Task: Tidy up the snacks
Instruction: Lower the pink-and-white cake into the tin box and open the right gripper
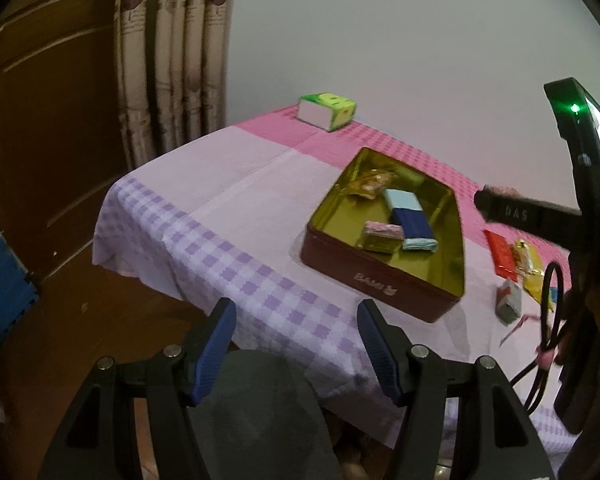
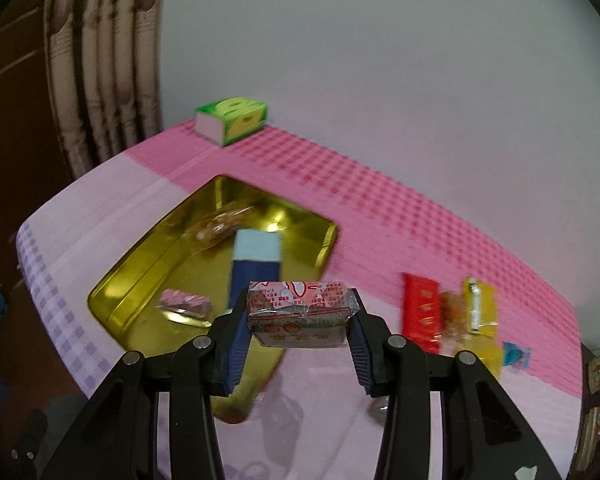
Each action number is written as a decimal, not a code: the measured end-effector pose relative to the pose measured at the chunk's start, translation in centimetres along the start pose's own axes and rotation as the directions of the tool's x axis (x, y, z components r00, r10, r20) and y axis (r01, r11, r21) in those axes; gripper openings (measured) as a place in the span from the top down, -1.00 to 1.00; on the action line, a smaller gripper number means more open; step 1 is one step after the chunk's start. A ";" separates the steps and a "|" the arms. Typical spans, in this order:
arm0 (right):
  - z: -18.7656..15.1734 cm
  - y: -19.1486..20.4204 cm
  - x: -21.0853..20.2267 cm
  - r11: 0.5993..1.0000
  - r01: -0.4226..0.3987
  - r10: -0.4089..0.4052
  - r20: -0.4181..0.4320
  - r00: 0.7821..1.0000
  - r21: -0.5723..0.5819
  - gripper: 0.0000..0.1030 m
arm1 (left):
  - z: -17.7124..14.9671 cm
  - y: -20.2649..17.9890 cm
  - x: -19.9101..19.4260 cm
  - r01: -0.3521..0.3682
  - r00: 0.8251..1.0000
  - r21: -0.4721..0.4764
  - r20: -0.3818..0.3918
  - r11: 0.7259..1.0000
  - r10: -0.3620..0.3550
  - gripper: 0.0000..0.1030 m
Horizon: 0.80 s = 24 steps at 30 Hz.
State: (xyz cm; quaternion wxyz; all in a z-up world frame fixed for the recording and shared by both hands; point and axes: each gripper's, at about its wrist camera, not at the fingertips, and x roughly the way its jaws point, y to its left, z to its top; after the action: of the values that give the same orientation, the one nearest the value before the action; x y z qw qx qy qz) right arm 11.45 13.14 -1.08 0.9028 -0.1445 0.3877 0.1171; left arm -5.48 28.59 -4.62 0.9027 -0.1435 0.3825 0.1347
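Right wrist view: the right gripper clamps a red-printed foil-wrapped snack block short of the gold-lined rectangular tin, so an early release could drop it on the cloth.

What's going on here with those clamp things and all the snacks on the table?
A person is sorting snacks into a gold-lined tin, holding a two-finger gripper in each hand. The right gripper is clamped on a small wrapped snack with red print, held above the table near the tin. The left gripper is open and holds nothing. A few snacks already lie in the tin, including a blue packet. More wrapped snacks wait on the pink cloth beside it.
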 end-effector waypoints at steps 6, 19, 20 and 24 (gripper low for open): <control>-1.4 2.7 2.7 0.997 -0.078 0.078 -0.071 0.994 0.003 0.21 | -0.2 0.4 0.7 -0.003 1.000 -0.017 -0.028 1.000 0.002 -0.25; -3.5 4.4 6.0 0.987 -0.154 0.159 -0.137 0.978 0.048 0.18 | -0.1 0.7 1.6 -0.022 0.999 -0.033 -0.050 0.999 0.020 -0.25; -3.7 4.3 6.3 0.983 -0.171 0.178 -0.144 0.973 0.063 0.16 | -0.1 0.7 1.7 -0.023 0.998 -0.032 -0.051 0.999 0.022 -0.25; -4.2 3.9 6.4 0.976 -0.199 0.210 -0.131 0.969 0.092 -0.21 | -0.2 0.5 1.9 -0.022 0.998 -0.029 -0.054 0.999 0.021 -0.25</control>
State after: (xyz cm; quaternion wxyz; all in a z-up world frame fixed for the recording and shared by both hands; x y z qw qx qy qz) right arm 11.70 15.95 -9.17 0.8615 -0.0763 0.4673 0.1837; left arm -4.53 29.22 -6.16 0.8884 -0.1563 0.4062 0.1461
